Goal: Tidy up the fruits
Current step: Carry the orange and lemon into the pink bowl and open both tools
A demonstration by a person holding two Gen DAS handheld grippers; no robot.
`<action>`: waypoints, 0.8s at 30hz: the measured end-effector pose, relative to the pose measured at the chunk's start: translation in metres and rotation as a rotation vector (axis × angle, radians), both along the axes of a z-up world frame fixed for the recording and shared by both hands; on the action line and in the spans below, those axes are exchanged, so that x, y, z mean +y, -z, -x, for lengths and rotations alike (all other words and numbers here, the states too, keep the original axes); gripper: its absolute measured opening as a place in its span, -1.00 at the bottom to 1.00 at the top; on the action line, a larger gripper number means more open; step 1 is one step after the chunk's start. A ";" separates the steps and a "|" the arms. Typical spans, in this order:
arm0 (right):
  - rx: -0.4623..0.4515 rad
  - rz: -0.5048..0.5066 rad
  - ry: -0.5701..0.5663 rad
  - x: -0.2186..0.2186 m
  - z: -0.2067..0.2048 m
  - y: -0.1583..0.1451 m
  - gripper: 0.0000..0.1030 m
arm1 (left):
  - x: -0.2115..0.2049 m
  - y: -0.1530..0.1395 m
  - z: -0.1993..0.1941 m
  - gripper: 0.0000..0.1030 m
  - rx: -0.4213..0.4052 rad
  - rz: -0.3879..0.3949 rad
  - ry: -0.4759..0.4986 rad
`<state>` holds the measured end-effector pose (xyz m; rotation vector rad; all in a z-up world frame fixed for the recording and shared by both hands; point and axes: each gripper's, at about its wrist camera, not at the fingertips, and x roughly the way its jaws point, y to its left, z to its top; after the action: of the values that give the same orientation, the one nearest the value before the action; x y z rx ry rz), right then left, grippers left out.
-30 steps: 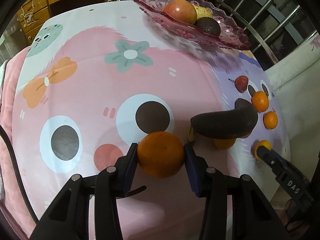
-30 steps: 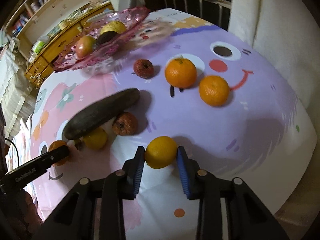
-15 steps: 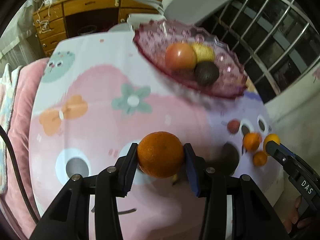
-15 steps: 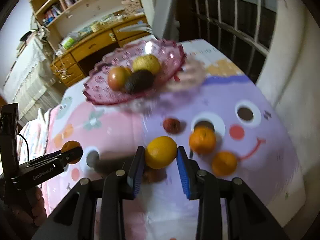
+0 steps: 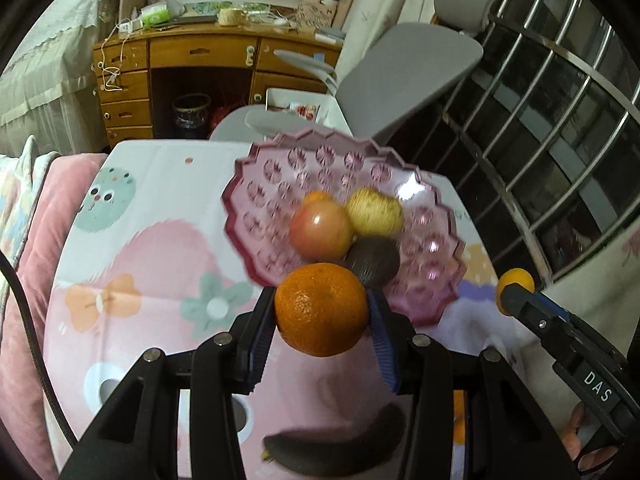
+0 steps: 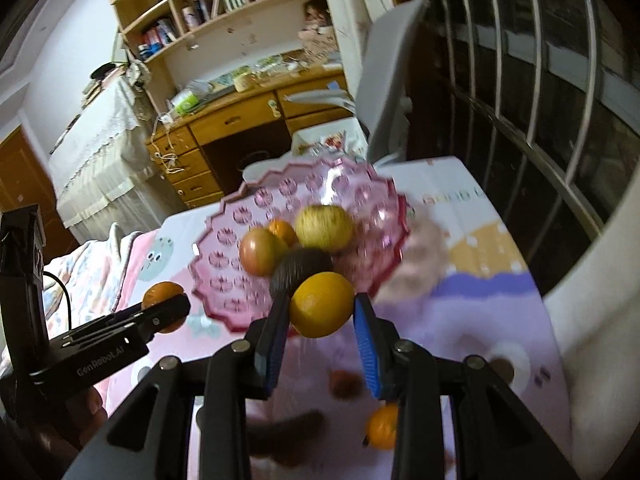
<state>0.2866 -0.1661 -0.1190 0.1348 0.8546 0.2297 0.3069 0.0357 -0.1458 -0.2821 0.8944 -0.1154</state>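
My left gripper (image 5: 322,314) is shut on a large orange (image 5: 322,308) and holds it in the air just before the near rim of the pink glass fruit plate (image 5: 280,184). My right gripper (image 6: 322,312) is shut on a yellow-orange citrus (image 6: 322,304), also raised near the plate (image 6: 236,236). The plate holds a red apple (image 5: 320,228), a yellow fruit (image 5: 374,212), a dark avocado (image 5: 374,262) and a small orange (image 5: 316,197). Each gripper shows in the other's view: the right one (image 5: 514,286) and the left one (image 6: 164,306).
A dark banana (image 5: 336,442) lies on the cartoon tablecloth (image 5: 160,248) below my left gripper. A small orange (image 6: 382,426) and a reddish fruit (image 6: 344,384) lie under my right gripper. A grey office chair (image 5: 400,68), a wooden desk (image 5: 200,60) and window bars (image 5: 560,100) stand behind the table.
Both grippers have lifted with their fruit and moved toward the pink plate, which now sits much nearer and lower in both views. The loose fruit on the cloth has dropped below the grippers.
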 end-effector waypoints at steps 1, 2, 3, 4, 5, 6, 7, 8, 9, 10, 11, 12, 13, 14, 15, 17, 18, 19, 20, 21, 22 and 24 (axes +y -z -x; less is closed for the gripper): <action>-0.005 -0.001 -0.011 -0.001 -0.006 0.000 -0.36 | -0.003 0.000 -0.003 -0.15 -0.006 0.000 -0.007; -0.009 -0.002 -0.019 -0.003 -0.011 0.001 -0.36 | -0.005 0.000 -0.007 -0.15 -0.013 0.001 -0.017; -0.012 -0.005 -0.026 -0.004 -0.015 0.002 -0.36 | -0.007 0.000 -0.010 -0.15 -0.016 0.001 -0.026; -0.013 -0.009 -0.037 -0.005 -0.020 0.004 -0.36 | -0.009 0.001 -0.015 -0.15 -0.018 0.003 -0.040; -0.013 -0.011 -0.046 -0.005 -0.024 0.006 -0.36 | -0.010 0.002 -0.017 -0.15 -0.019 0.005 -0.048; -0.013 -0.014 -0.056 -0.005 -0.027 0.008 -0.36 | -0.012 0.002 -0.021 -0.15 -0.021 0.007 -0.058; -0.013 -0.018 -0.065 -0.005 -0.030 0.011 -0.36 | -0.013 0.003 -0.024 -0.15 -0.023 0.006 -0.070; -0.011 -0.022 -0.073 -0.005 -0.033 0.013 -0.36 | -0.014 0.005 -0.026 -0.15 -0.023 0.004 -0.077; -0.008 -0.027 -0.083 -0.006 -0.036 0.016 -0.36 | -0.015 0.006 -0.027 -0.15 -0.021 0.000 -0.083; -0.005 -0.029 -0.087 -0.006 -0.038 0.018 -0.36 | -0.016 0.008 -0.029 -0.15 -0.016 -0.003 -0.089; 0.001 -0.033 -0.090 -0.006 -0.040 0.021 -0.36 | -0.017 0.010 -0.030 -0.15 -0.011 -0.005 -0.095; 0.007 -0.039 -0.095 -0.006 -0.042 0.023 -0.36 | -0.018 0.012 -0.031 -0.15 -0.005 -0.005 -0.097; 0.016 -0.048 -0.101 -0.007 -0.044 0.026 -0.34 | -0.018 0.014 -0.032 -0.13 0.003 -0.008 -0.099; 0.025 -0.055 -0.105 -0.007 -0.046 0.029 -0.34 | -0.019 0.015 -0.032 -0.06 0.009 -0.009 -0.102; 0.034 -0.057 -0.109 -0.008 -0.048 0.031 -0.34 | -0.019 0.015 -0.032 0.14 0.006 -0.008 -0.102; 0.060 -0.060 -0.112 -0.008 -0.052 0.035 -0.33 | -0.020 0.014 -0.032 0.27 -0.006 -0.016 -0.103; 0.064 -0.065 -0.112 -0.009 -0.052 0.036 -0.33 | -0.021 0.013 -0.032 0.27 -0.014 -0.021 -0.101; 0.063 -0.071 -0.109 -0.011 -0.052 0.036 -0.33 | -0.022 0.014 -0.032 0.27 -0.015 -0.026 -0.099; 0.064 -0.071 -0.106 -0.012 -0.051 0.036 -0.33 | -0.022 0.013 -0.030 0.27 -0.015 -0.026 -0.100; 0.064 -0.070 -0.103 -0.012 -0.051 0.036 -0.33 | -0.022 0.013 -0.029 0.27 -0.014 -0.024 -0.100; 0.065 -0.070 -0.101 -0.013 -0.051 0.036 -0.31 | -0.022 0.013 -0.028 0.27 -0.013 -0.022 -0.101; 0.062 -0.071 -0.098 -0.014 -0.049 0.035 -0.28 | -0.022 0.013 -0.026 0.32 -0.007 -0.022 -0.101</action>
<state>0.3360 -0.1803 -0.1536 0.1674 0.9166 0.3495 0.3329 0.0141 -0.1588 -0.3059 0.8725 -0.0128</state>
